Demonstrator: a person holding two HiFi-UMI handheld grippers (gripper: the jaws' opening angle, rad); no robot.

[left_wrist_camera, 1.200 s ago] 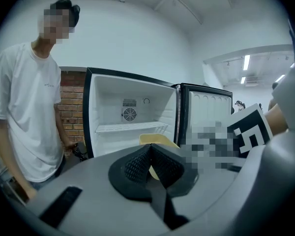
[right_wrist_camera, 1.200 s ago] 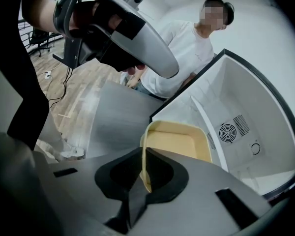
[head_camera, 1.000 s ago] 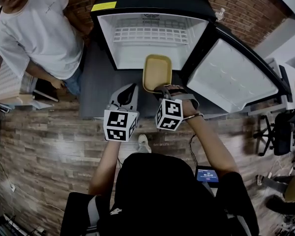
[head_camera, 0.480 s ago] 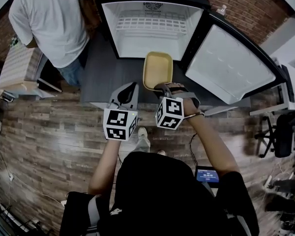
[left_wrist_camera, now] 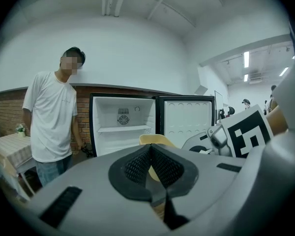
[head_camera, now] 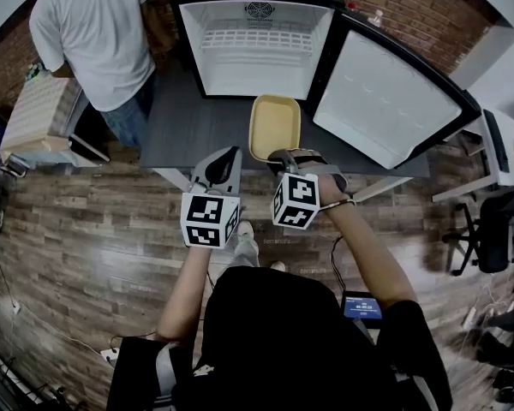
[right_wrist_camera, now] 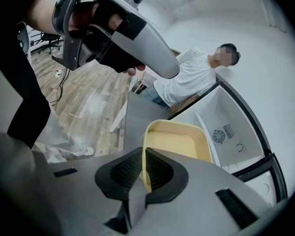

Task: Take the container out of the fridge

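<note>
Grey table (head_camera: 188, 127) before the open fridge (head_camera: 257, 45): yellow container (head_camera: 274, 125) out.
Right gripper (head_camera: 279, 155) pinches its near rim, long axis pointing toward the fridge, perhaps just above the tabletop; left gripper (head_camera: 230, 154) closed, empty.

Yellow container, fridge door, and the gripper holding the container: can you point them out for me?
yellow container (head_camera: 274, 127): head view, its inner floor.
fridge door (head_camera: 385, 110): head view, its white inner lining.
right gripper (right_wrist_camera: 144, 162): right gripper view, between the jaws clamped on the container's rim.
</note>
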